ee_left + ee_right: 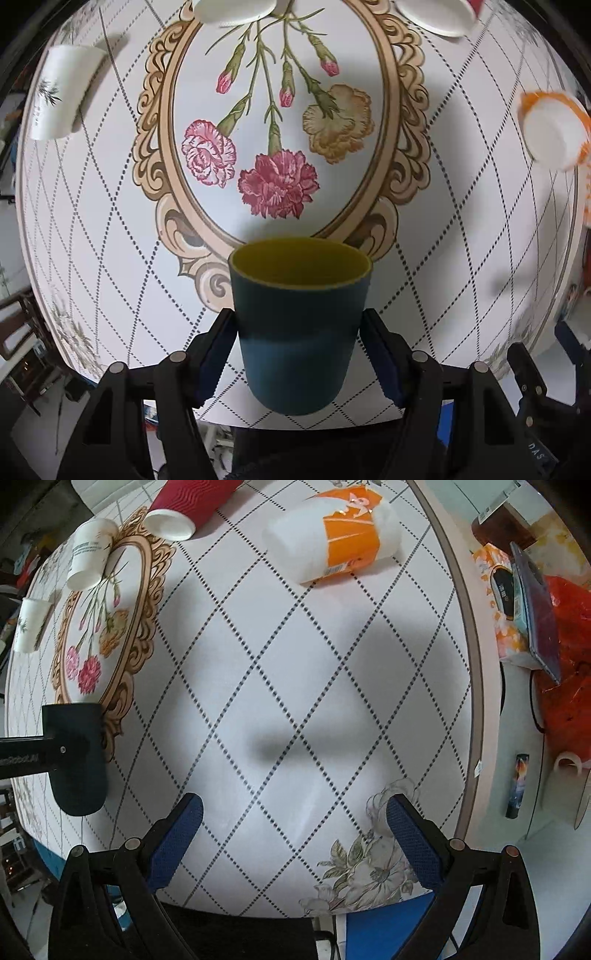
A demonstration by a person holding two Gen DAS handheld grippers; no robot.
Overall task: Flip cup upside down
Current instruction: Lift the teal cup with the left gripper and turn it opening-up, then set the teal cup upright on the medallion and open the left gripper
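A dark teal cup (295,325) with a yellow inside stands mouth-up, held above the table's near edge. My left gripper (297,332) is shut on it, one blue pad pressed on each side of its body. In the right wrist view the same cup (79,760) shows at the far left with a black finger (33,755) across it. My right gripper (295,830) is open and empty over the table, well to the right of the cup.
A round table (295,664) has a floral cloth. White paper cups (66,92) (88,554), a red cup (184,506) and an orange-and-white tissue pack (332,535) lie at the back. Boxes and a red bag (569,664) sit beyond the right rim.
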